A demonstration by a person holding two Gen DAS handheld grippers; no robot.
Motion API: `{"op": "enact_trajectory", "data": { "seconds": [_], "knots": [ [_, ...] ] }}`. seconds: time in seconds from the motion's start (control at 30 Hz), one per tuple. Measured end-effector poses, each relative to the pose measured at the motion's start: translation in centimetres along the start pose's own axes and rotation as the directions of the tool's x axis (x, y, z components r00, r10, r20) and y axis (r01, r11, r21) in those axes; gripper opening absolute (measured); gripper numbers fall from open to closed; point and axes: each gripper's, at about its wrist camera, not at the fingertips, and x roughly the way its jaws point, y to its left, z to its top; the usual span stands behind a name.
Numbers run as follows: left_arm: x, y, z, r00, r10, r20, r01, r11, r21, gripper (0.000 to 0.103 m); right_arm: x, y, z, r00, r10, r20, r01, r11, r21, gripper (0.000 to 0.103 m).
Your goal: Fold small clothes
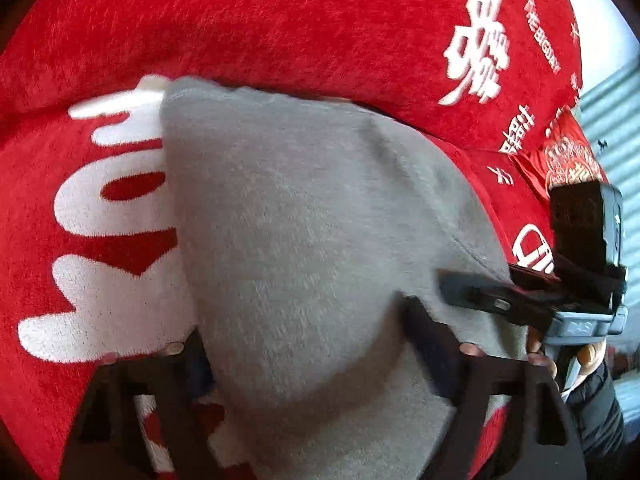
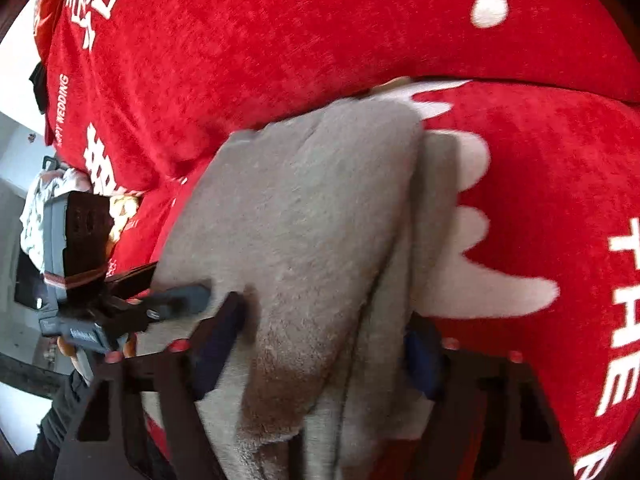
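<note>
**Two grips on one bunched cloth: where the fold could slip**

The grey garment (image 1: pixel 304 240) lies on the red printed blanket (image 1: pixel 280 20) and runs straight ahead of both tools, its near end gathered between their fingers. The left gripper (image 1: pixel 316 340) has thick cloth filling the space between its jaws; they look pressed onto it, though motion blur makes the contact hard to confirm. The right gripper (image 2: pixel 320 340) straddles a stacked, already doubled edge, jaws set against the bundle on either side.

The main risk is an uneven bite. If either tool holds only the top layer, lifting would peel the layers apart and the fold would open. The right tool's fingertip sits just beside the left tool's right finger, so a further inward move could knock them together. The plush blanket may also drag on the garment and pull it askew when it is carried forward.
</note>
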Motion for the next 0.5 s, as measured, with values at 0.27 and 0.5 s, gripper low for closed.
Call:
{"op": "enact_trajectory", "data": {
  "seconds": [0.27,0.5],
  "knots": [
    [-1.7,-1.0,0.0,0.998,0.051,0.044,-0.052,0.998,0.018,0.046,-0.6,0.8,0.2,0.999,0.007,0.044,-0.007,1.0,0.004,0.043],
    [-2.5,-2.6,0.0,0.991,0.121,0.057,-0.124,0.991,0.047,0.042,-1.6,3.3,0.2,0.995,-0.074,0.072,0.078,0.996,-0.051,0.042]
  ]
}}
